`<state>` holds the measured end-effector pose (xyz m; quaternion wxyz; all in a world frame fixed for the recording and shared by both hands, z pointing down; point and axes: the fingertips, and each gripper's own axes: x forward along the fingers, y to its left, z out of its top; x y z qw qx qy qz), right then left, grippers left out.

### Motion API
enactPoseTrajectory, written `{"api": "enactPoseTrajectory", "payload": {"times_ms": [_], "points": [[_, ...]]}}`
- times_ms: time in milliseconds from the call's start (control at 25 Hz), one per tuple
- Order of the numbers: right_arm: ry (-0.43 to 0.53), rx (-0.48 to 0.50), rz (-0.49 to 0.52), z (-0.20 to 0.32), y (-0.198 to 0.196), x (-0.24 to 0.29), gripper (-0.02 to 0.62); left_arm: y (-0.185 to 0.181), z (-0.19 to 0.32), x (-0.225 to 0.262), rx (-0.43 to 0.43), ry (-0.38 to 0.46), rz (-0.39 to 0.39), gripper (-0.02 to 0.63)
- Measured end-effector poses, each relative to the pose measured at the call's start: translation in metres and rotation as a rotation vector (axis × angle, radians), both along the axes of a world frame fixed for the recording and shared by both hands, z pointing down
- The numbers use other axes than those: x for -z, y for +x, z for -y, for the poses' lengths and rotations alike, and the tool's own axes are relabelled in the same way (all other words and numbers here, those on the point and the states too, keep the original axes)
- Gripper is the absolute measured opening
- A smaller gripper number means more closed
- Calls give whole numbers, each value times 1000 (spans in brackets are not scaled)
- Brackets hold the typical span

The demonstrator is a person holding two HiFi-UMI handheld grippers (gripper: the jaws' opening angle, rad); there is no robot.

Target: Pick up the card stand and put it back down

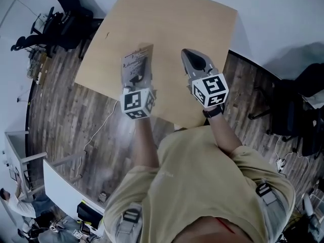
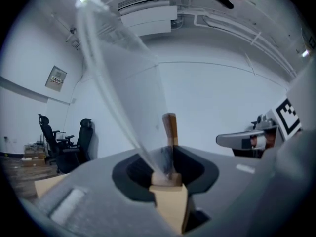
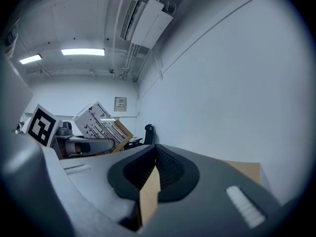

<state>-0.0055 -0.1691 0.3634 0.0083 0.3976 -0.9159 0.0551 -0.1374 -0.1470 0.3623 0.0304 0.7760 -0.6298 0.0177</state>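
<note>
The card stand (image 1: 137,58), a small wooden base carrying a clear sheet with a printed card, is held over the tan table (image 1: 167,29). My left gripper (image 1: 136,75) is shut on it. In the left gripper view the wooden base (image 2: 170,130) is pinched between the jaws (image 2: 168,174), and the clear sheet (image 2: 123,83) slants up to the left. My right gripper (image 1: 188,53) hovers beside it to the right, shut and empty. The right gripper view shows its jaws (image 3: 153,174) closed, with the tilted card stand (image 3: 101,122) off to the left.
The table's near edge (image 1: 126,97) runs just under both grippers, and wooden floor (image 1: 61,110) lies below it. Black office chairs (image 1: 61,19) stand at the far left. More dark chairs (image 1: 298,110) are at the right. A white wall (image 3: 232,83) lies ahead.
</note>
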Motion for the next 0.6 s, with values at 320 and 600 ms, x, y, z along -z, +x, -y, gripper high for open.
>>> {"api": "enactPoseTrajectory", "payload": {"times_ms": [320,600], "points": [[17,66,-17,-27,20,-1,5,38,-26,3,18,47,-5,110],[19,218,12,-11,25,17,5,66,-32,4,117,28,12,112]]}}
